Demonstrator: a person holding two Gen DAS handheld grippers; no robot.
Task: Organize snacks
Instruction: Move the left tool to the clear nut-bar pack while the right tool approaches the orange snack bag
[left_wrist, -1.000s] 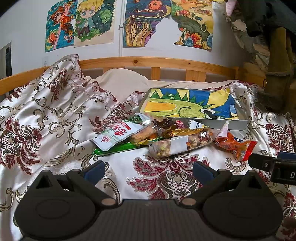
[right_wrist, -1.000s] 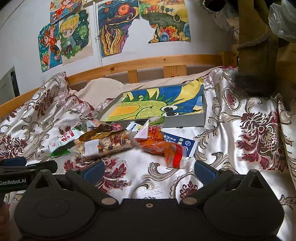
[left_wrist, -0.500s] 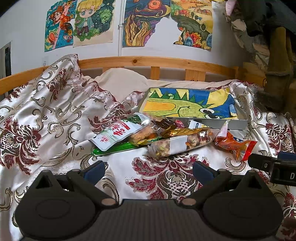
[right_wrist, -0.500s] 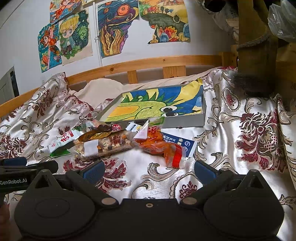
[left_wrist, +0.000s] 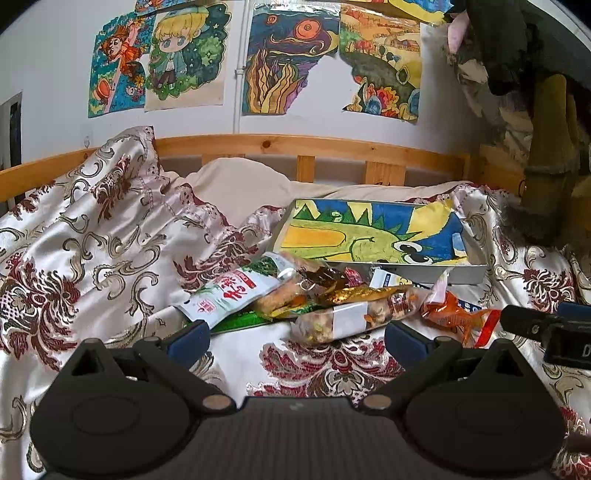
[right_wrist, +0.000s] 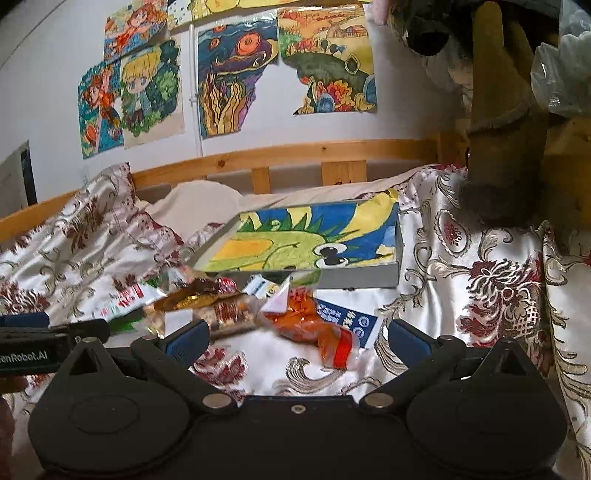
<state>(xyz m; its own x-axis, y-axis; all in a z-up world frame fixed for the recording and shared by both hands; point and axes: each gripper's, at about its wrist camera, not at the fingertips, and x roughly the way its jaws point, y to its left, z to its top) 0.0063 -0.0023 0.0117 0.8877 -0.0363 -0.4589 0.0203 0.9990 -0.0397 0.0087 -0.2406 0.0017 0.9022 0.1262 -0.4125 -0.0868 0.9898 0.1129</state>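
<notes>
Snacks (left_wrist: 317, 295) heaped before tray (left_wrist: 476, 271) | bedspread (left_wrist: 92, 236) rumpled left

The left tongs (left_wrist: 297, 338) are held low and level, pointing forward, with their two blue-padded fingers (left_wrist: 188, 338) spread wide apart and nothing between them. The right tongs (right_wrist: 298, 336) sit in the same pose: level, pointing forward, blue fingertips (right_wrist: 408, 338) wide apart and holding nothing. The two tools are side by side at about the same height. In the left wrist view the tip of the right tongs (left_wrist: 543, 326) pokes in from the right edge; in the right wrist view the left tongs (right_wrist: 51, 334) reach in from the left edge. At the bottom left corner of the right wrist view, a small part of a hand (right_wrist: 5, 410) shows, too little to tell its pose.
</notes>
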